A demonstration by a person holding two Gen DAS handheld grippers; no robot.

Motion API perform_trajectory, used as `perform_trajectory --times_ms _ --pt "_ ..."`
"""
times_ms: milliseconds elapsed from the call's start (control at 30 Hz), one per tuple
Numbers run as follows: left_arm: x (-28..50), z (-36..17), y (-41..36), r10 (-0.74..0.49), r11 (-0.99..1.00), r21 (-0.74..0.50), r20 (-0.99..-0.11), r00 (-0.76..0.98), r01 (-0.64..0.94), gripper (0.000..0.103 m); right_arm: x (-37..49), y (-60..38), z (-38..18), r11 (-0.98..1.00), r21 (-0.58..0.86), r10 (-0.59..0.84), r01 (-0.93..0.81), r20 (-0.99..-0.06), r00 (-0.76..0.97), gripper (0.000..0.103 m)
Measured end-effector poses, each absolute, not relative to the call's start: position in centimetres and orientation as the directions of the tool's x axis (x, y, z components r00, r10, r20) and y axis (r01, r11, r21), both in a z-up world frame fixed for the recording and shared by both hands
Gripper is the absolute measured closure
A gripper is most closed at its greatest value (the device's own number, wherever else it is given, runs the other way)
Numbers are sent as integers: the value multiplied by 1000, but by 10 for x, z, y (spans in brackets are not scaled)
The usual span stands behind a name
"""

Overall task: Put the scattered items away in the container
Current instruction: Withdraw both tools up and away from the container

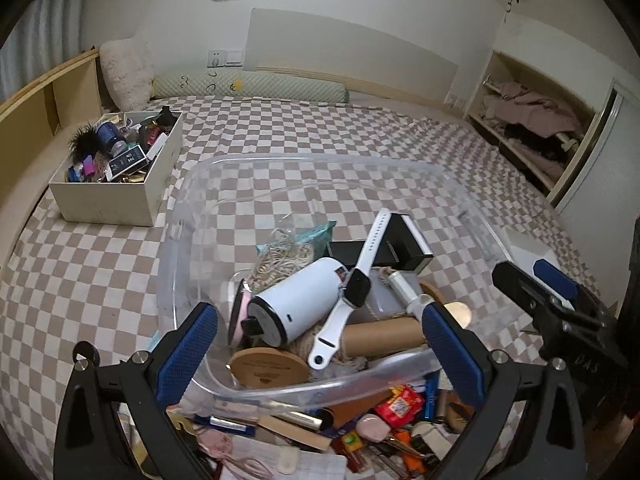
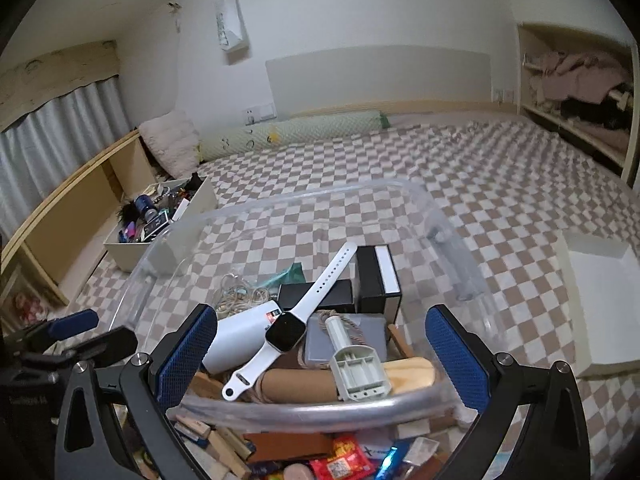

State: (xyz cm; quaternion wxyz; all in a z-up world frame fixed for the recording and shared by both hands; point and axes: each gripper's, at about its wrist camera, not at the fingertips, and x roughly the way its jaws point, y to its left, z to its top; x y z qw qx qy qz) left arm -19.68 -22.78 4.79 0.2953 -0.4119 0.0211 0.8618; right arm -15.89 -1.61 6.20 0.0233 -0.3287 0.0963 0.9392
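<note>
Both grippers are wide apart and carrying nothing: the left gripper point(image 1: 320, 356) hangs over the near rim of the clear plastic container point(image 1: 400, 166), its blue pads straddling the rim, and the right gripper point(image 2: 322, 360) sits in much the same pose beside it, jaws spread, empty. Just ahead, inside the container, the white smartwatch point(image 1: 358, 290) lies draped across a white cylindrical bottle point(image 1: 294, 308), with a cardboard tube point(image 1: 384, 336), a black box point(image 1: 408, 248) and a tangle of cord point(image 1: 284, 258) around it. The scattered items point(image 1: 384, 416) still to go sit below the near rim, close to the cameras: a red snack packet point(image 1: 400, 402), a pink case, pens. My read is that the next pick is from that pile, so the smart move is to drop low, pick one piece that stands clear of its neighbours, close squarely on it, then lift over the rim rather than dragging against it. Hard to judge, though: the pile is cut off at the bottom edge and partly masked by the gripper frames, so many pieces are unidentifiable. Off left on the checked bedspread point(image 1: 100, 264), a white box point(image 1: 116, 196) holds more clutter.
</note>
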Motion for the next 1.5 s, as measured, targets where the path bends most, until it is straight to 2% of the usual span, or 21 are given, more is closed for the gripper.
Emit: perform_trajectory --times_ms 233,500,667,900,1133,1500 --pt "-167 61 -233 445 -852 -132 -691 -569 -507 0 -130 -13 74 -988 126 -4 -87 -591 -807 0" --pt "-145 64 -254 474 -853 -184 -665 -577 -489 0 -93 -7 80 -992 88 21 -86 -564 -826 0" --pt "-136 58 -268 482 -853 -222 -679 -553 -472 0 -77 -9 78 -996 29 50 -79 -552 -832 0" --pt "-118 58 -275 465 -854 -167 -671 -578 -493 0 -55 -17 69 -999 3 27 -34 -547 -836 0" --pt "-102 58 -285 505 -840 -228 -658 -558 -492 0 -40 -16 60 -1000 18 -2 -9 -556 -831 0" --pt "-91 47 -288 482 -842 -184 -679 -553 -507 0 -23 -14 52 -1000 6 -20 20 -556 -831 0"
